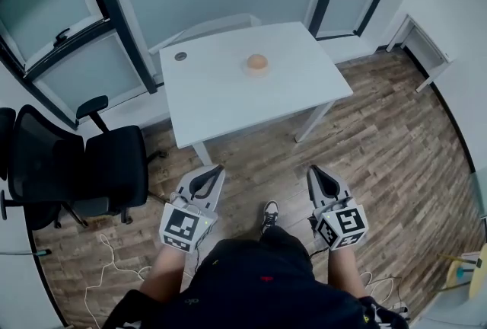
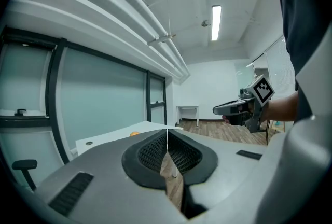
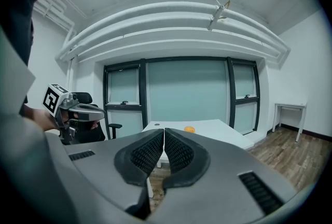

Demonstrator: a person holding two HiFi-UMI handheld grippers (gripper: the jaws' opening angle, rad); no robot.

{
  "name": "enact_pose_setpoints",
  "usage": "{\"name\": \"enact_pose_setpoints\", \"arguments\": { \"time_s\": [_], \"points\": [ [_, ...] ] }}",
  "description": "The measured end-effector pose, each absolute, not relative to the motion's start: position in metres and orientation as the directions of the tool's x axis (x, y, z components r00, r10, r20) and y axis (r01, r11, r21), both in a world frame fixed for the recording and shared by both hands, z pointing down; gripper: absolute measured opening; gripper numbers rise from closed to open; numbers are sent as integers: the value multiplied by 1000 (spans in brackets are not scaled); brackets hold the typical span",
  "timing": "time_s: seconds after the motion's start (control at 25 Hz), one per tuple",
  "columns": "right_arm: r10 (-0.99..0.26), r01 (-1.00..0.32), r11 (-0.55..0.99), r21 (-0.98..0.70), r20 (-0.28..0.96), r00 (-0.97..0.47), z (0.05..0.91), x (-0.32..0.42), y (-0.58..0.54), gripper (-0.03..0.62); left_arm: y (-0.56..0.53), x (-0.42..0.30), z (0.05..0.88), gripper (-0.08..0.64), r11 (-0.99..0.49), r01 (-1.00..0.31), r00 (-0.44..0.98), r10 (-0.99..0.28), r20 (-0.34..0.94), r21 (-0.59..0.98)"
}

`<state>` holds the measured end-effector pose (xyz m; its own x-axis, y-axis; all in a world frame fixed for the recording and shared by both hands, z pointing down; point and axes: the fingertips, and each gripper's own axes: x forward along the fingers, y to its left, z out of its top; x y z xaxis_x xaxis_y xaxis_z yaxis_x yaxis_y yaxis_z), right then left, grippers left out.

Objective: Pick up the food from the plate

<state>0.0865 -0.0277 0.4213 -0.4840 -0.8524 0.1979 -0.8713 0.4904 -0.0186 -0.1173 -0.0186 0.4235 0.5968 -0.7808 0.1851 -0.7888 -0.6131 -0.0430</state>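
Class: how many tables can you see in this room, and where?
2. A large white table stands ahead of the person, in mid-room; a small white table stands against the right wall. More may be out of view.

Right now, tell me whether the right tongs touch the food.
Apart: the head view shows the right tongs over the floor, short of the table where the food sits.

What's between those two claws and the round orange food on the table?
The head view shows wooden floor, then bare white table, between the left claw, the right claw and the food.
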Motion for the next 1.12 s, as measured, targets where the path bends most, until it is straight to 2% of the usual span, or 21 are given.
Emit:
{"name": "enact_pose_setpoints", "arguments": {
  "time_s": [0.84,1.12],
  "points": [
    [-757,-773,632,-54,172,-631,416,186,-283,25,-250,-7,401,23,-497,-865,476,-857,196,-73],
    [-738,-756,652,-58,183,-650,432,193,-339,25,-298,-1,412,23,-477,-875,450,-864,225,-81]
  ]
}}
